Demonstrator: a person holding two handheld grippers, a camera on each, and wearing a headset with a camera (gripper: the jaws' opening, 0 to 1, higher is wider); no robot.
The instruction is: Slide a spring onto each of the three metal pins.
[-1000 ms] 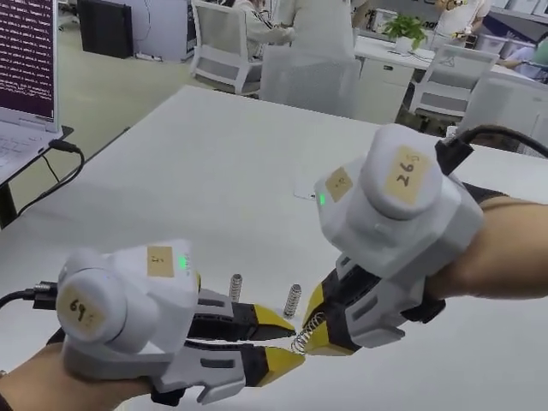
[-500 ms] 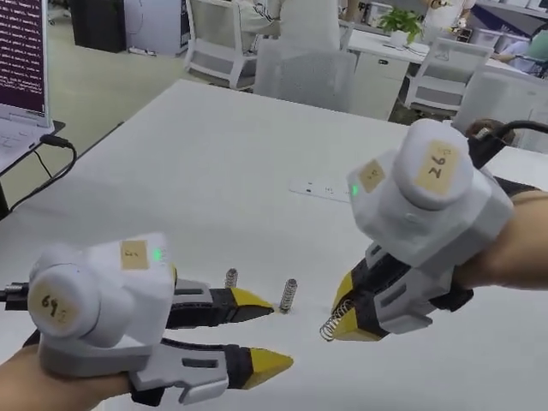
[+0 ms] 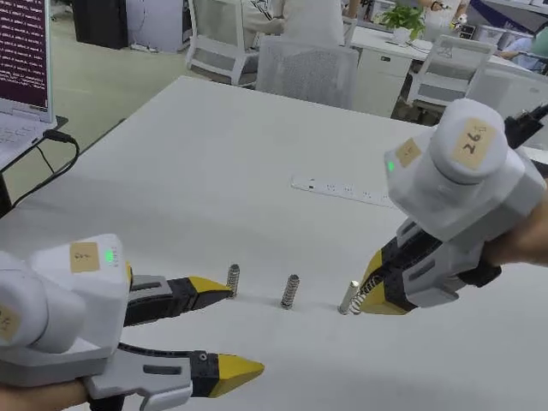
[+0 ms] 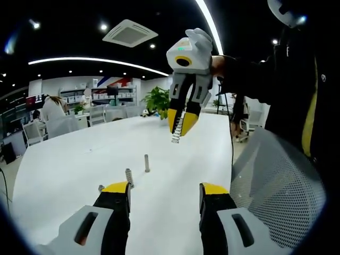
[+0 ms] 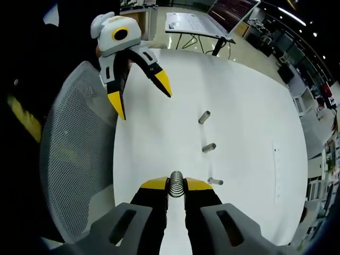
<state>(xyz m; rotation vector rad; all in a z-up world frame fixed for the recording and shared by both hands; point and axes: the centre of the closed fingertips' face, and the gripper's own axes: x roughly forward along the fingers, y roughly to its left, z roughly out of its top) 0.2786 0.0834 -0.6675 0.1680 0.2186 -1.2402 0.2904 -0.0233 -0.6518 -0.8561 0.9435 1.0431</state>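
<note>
Right gripper clamped on spring; we saw bare pin upright just left of spring's slanted end, far nearer than wide-open left gripper.

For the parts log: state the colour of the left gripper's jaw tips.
Yellow, clearest in the head view on the left gripper.

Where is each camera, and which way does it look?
Head view: on the headset, looking down at the table; left gripper and right gripper show.
Left gripper view: on the left gripper, along its open fingers toward the right gripper.
Right gripper view: on the right gripper, past its held spring toward the left gripper.
Shared: pins.
</note>
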